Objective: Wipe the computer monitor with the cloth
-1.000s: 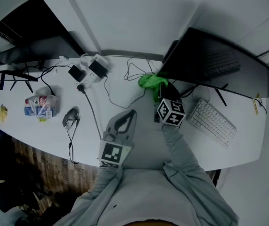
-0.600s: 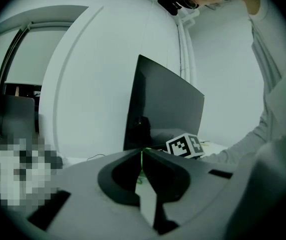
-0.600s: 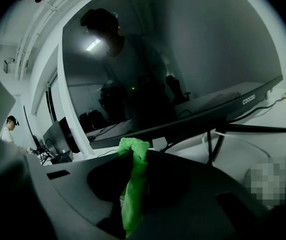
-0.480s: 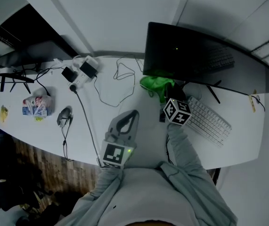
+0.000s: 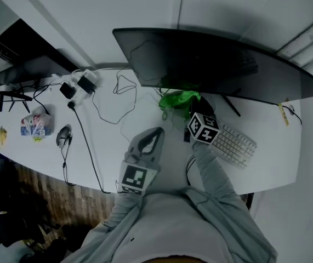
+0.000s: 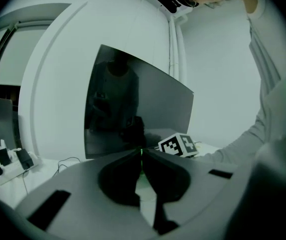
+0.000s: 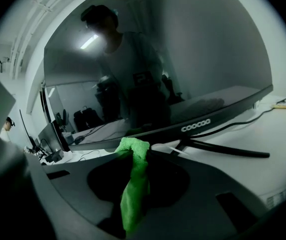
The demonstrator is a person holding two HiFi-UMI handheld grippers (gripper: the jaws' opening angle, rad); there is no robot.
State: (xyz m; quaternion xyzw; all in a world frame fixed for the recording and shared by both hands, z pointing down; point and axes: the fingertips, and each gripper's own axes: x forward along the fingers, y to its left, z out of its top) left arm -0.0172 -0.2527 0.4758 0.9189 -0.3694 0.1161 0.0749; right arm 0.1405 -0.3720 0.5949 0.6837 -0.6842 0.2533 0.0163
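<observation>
A wide curved black monitor (image 5: pixel 200 64) stands at the back of the white desk (image 5: pixel 118 136), its screen dark and reflecting the room (image 7: pixel 148 99). A bright green cloth (image 5: pixel 179 101) hangs bunched just below the screen's lower edge, held in my right gripper (image 5: pixel 192 111), whose jaws are shut on the cloth (image 7: pixel 135 176). The right gripper view faces the screen's bottom bezel (image 7: pixel 195 125) from close by. My left gripper (image 5: pixel 152 137) rests low over the desk in front of the monitor (image 6: pixel 132 114), jaws closed together with nothing between them.
A white keyboard (image 5: pixel 234 144) lies right of my right gripper. Loose cables (image 5: pixel 120 95) and a power strip with adapters (image 5: pixel 77 86) sit at the left back. A mouse (image 5: pixel 63 136) and a small packet (image 5: pixel 34 125) lie further left. The monitor's stand legs (image 7: pixel 223 150) spread across the desk.
The view has swung so the monitor now fills the back. My right gripper with the green cloth has come closer under the screen's lower edge; the left gripper has stayed put.
</observation>
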